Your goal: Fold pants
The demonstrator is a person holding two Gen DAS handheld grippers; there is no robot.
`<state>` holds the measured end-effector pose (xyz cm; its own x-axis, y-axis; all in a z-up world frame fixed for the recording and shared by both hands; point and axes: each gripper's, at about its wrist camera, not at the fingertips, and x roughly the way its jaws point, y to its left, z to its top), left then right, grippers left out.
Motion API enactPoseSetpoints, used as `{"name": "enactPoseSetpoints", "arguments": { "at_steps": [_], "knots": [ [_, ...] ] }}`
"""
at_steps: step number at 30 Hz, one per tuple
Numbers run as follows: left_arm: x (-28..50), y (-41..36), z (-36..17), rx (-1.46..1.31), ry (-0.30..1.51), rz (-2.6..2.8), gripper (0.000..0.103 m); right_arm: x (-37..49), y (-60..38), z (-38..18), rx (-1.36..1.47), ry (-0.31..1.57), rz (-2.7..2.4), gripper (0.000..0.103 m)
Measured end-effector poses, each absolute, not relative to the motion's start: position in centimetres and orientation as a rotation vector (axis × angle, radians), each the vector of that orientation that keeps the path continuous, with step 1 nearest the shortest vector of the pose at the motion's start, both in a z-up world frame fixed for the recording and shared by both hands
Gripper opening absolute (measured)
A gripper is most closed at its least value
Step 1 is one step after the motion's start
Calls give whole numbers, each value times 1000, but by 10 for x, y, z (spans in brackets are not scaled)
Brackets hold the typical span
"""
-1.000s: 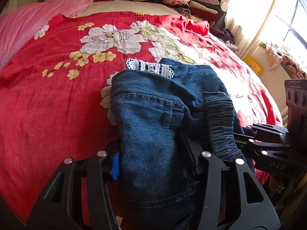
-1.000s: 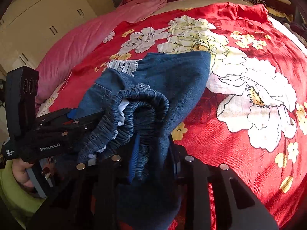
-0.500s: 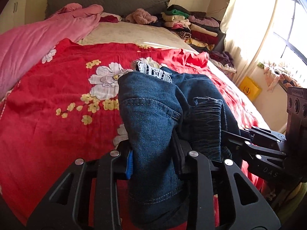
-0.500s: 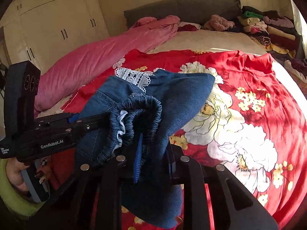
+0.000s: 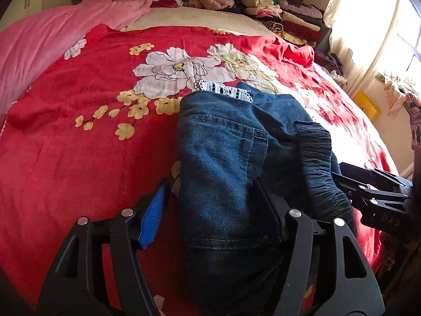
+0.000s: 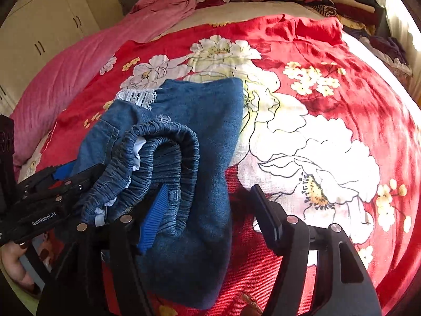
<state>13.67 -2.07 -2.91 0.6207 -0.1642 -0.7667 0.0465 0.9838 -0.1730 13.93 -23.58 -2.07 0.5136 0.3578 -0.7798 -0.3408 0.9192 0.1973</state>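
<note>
Blue denim pants in a folded bundle on the red floral bedspread, near its front edge. White lace trim at the bundle's far end, gathered elastic waistband bunched at the near end, towards the left gripper's side. Left gripper with fingers spread apart, straddling the bundle; blue pad clear of the cloth on one side, the other finger seemingly against the denim. Right gripper likewise spread wide, blue pad touching the waistband, the other finger well clear over the bedspread. Neither pair clamped on the denim. Pink duvet heaped beyond the bedspread's left side. Stack of folded clothes past its far right corner, by the curtained window. Cream wardrobe doors beyond the pink duvet.
</note>
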Motion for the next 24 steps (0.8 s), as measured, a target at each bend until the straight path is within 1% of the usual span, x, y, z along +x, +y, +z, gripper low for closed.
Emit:
{"name": "enactPoseSetpoints", "arguments": {
  "at_steps": [1,2,3,5,7,10,14,24],
  "knots": [
    [133,-20,-25,-144,883,-126,68,133,-237,-14,17,916,418,69],
    [130,-21,-20,-144,871,-127,70,125,-240,-7,18,887,412,78],
    [125,-20,-15,-143,858,-127,74,117,-243,1,23,857,405,88],
    [113,-19,-4,-145,834,-124,81,101,-250,15,34,808,405,89],
    [98,-17,8,-147,807,-118,94,85,-258,26,44,769,397,98],
    [76,-15,23,-156,780,-117,94,59,-268,37,49,729,408,98],
    [50,-15,32,-136,764,-104,94,37,-272,39,32,732,403,98],
    [24,-12,23,-157,799,-92,94,12,-272,41,20,731,404,98]
  ]
}}
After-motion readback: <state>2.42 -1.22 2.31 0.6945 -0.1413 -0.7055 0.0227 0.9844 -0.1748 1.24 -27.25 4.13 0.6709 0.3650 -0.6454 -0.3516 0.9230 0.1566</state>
